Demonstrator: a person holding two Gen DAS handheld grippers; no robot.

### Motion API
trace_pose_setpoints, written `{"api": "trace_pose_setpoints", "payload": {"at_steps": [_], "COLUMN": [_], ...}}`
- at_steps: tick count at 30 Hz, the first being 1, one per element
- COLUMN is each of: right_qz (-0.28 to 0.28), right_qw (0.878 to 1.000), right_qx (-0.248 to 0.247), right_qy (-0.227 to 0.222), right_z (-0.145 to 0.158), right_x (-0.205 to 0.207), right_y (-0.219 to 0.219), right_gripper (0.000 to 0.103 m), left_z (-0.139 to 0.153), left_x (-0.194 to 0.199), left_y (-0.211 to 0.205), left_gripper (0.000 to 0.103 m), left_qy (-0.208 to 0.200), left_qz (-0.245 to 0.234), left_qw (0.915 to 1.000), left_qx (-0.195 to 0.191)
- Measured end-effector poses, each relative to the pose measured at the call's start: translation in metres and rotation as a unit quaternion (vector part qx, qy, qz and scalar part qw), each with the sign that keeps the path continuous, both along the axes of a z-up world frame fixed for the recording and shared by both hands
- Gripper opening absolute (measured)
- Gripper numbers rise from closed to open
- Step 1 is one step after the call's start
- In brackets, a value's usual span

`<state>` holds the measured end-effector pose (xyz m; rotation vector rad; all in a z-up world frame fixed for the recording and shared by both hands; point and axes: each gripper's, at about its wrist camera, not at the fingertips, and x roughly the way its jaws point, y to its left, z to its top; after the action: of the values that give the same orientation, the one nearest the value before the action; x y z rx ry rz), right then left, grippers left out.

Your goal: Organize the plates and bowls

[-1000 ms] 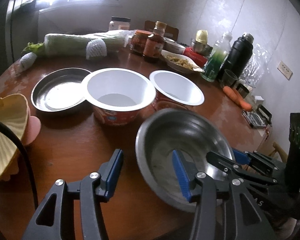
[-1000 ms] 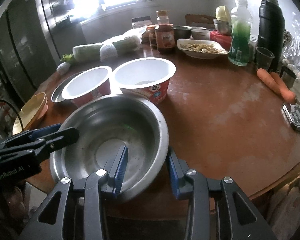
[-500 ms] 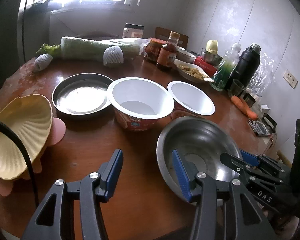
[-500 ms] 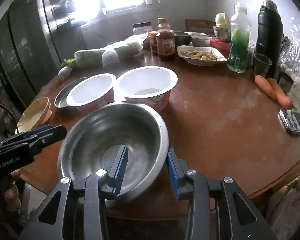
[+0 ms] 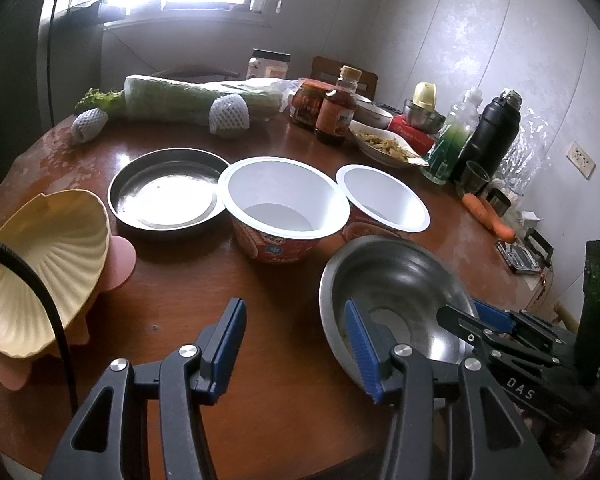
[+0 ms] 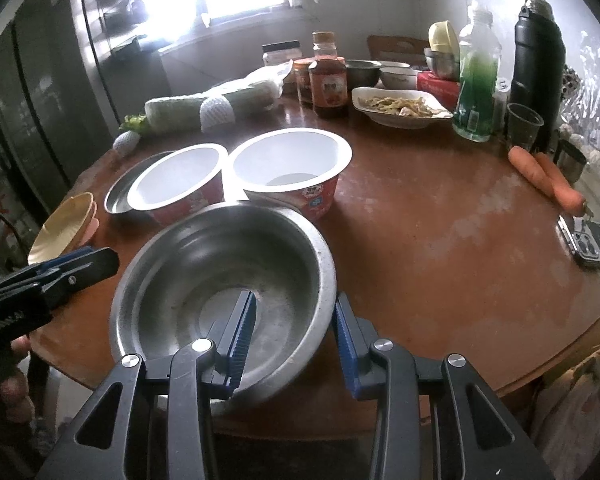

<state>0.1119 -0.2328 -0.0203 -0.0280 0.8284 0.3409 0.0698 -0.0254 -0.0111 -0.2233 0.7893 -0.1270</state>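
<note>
A steel bowl (image 6: pixel 228 272) sits near the table's front edge; it also shows in the left wrist view (image 5: pixel 392 280). My right gripper (image 6: pixel 296 336) straddles its near right rim, one finger inside and one outside, with a gap to the wall. My left gripper (image 5: pixel 296 344) is open and empty over the table, left of the bowl. Two white paper bowls (image 5: pixel 284 200) (image 5: pixel 382 198), a flat steel plate (image 5: pixel 166 190) and a yellow shell-shaped dish (image 5: pixel 40 264) on a pink one stand behind and to the left.
Wrapped greens (image 5: pixel 196 100), sauce jars (image 5: pixel 334 114), a food dish (image 5: pixel 384 146), a green bottle (image 5: pixel 450 144) and a black flask (image 5: pixel 488 136) line the back. Carrots (image 6: pixel 548 176) and a small device (image 6: pixel 592 240) lie at the right edge.
Both grippers have drawn back and up, so the table looks farther away. The steel bowl has stayed between the right fingers. The left gripper has stayed open.
</note>
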Motion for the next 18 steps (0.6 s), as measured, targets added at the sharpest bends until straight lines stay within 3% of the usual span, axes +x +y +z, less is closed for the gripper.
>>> {"api": "trace_pose_setpoints", "payload": {"at_steps": [11,18], "right_qz": [-0.013,-0.004], "right_qw": [1.0,0.999], "right_qx": [-0.007,0.026], "right_qy": [-0.021,-0.045], "right_z": [0.007,0.029], "right_x": [0.0,0.0], "right_y": [-0.004,0.002], "right_gripper": [0.048,0.048], "left_z": [-0.001,0.006], "left_x": [0.003,0.013], "left_y": [-0.001,0.012], "left_gripper": [0.051,0.051], "left_qy": [0.001,-0.006], "left_qz": [0.002,0.018], "left_qw": [1.0,0.9998], "left_qx": [0.001,-0.003]}}
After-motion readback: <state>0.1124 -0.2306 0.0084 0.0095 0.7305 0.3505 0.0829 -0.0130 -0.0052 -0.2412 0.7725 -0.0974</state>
